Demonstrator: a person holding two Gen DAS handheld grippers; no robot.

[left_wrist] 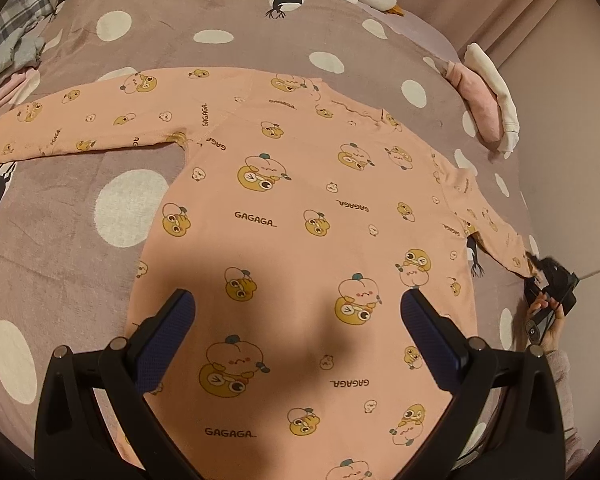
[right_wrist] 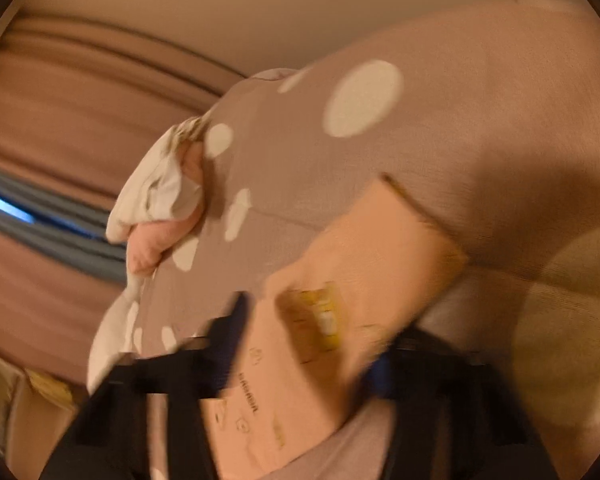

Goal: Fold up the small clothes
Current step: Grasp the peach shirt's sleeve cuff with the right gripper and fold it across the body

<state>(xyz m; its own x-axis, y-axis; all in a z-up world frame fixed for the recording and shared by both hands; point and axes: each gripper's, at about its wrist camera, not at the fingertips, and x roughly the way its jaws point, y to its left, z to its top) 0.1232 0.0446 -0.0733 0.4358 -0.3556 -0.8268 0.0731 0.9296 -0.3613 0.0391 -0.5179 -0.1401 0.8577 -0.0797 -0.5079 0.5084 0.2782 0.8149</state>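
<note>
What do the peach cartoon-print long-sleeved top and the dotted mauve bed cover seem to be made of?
Peach cartoon-print long-sleeved top: probably thin cotton knit, matte; it lies flat with stitched seams. Dotted mauve bed cover: apparently soft brushed fabric, faintly fuzzy, without shine.

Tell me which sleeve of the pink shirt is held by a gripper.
The sleeve at the picture's right edge; the right gripper grips its cuff. The other sleeve lies free.

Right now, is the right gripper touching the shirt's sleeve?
Touching. In the right wrist view the pink sleeve lies between the right gripper fingers, pinched; the left wrist view agrees.
</note>
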